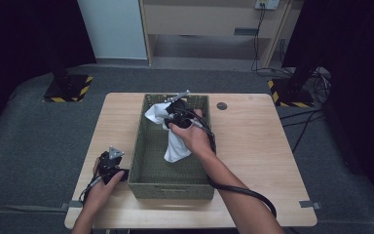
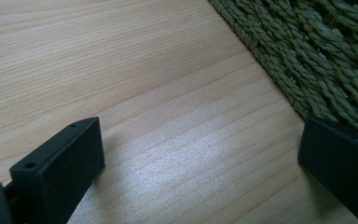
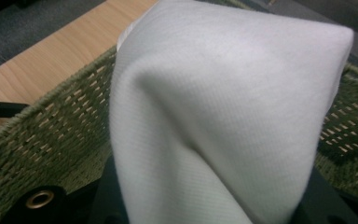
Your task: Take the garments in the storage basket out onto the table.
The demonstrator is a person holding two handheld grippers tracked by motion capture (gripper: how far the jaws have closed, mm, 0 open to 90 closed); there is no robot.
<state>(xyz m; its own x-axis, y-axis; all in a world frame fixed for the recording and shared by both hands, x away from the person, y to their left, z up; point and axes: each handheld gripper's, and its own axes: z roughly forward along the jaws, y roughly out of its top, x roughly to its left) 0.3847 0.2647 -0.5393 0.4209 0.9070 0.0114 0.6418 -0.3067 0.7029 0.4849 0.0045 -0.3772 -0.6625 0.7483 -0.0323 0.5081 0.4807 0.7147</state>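
Your right gripper point(image 1: 174, 117) is closed on the white cloth point(image 1: 173, 141), with the fabric bunched between its jaws; in the right gripper view the cloth point(image 3: 223, 116) rises straight out of the pinch and folds over in a soft peak. It hangs over the inside of the woven basket point(image 1: 141, 161), toward its far half, with the loose tail trailing down toward the basket floor on the near side of your right hand point(image 1: 191, 134).

Your left gripper point(image 1: 111, 163) sits on the bench point(image 1: 253, 146) just beside the basket's near left corner, jaws spread wide with nothing between them; the left gripper view shows bare wood between the jaws and the basket wall point(image 2: 317, 51) close by one of them.

The step in hand looks like moving the cloth in or out of the basket. Keep the pinch firm, since a fine, smooth knit like this can slide out of hard flat pads. Move it straight up or down so the tail does not drag over the rim, where coarse rope-like weave with open gaps could snag the fabric. The basket is light-looking and rectangular; you could steady it with the left gripper if it shifts. The bench is pale, smooth-grained wood.
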